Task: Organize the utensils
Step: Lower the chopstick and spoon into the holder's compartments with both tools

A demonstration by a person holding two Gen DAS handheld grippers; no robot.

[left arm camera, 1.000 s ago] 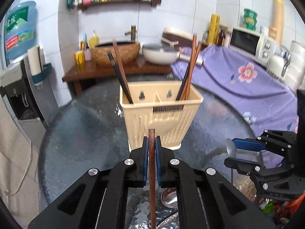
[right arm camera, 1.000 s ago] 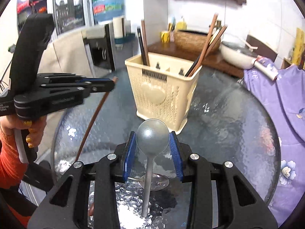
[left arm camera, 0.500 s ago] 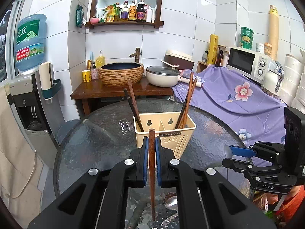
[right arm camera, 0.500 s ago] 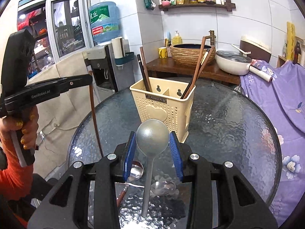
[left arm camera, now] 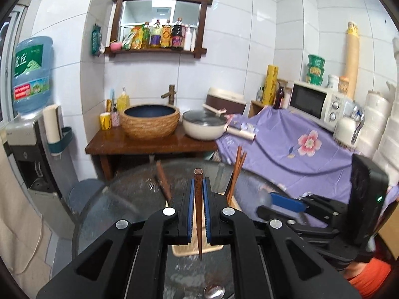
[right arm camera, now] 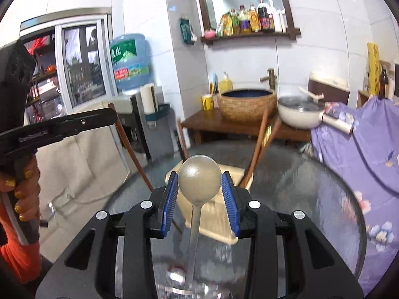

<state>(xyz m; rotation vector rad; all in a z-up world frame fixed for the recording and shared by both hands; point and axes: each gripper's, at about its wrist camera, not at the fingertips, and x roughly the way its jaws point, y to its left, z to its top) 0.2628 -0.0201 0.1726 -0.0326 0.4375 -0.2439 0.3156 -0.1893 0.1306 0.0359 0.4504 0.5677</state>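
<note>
Starting at the left of the cream utensil holder (right arm camera: 225, 220), the left gripper (left arm camera: 198, 200) is seen held above it with its blue-padded fingers (left arm camera: 191, 199) closed on a single brown chopstick (left arm camera: 198, 211), which hangs tip-down over the holder's near edge. A slip is judged possible, since the stick is pinched only near its top; if the grip is eased before the tip is inside a compartment, the stick could strike the rim and fall onto the glass bench (right arm camera: 311, 199). Inside the holder, dark chopsticks (left arm camera: 163, 183) lean in the left compartment and a brown bundle (left arm camera: 237, 172) leans in the right one; these could be knocked or the light holder tipped if the descent is made off-line. To the right of the holder, the right gripper (right arm camera: 199, 205) is seen with its fingers closed about the bowl of a grey spoon (right arm camera: 199, 182), the handle hanging down. That rounded bowl is judged a poor seat for the pads, so the spoon could swivel or drop. With both grippers near the holder, a collision between them is also a risk.
</note>
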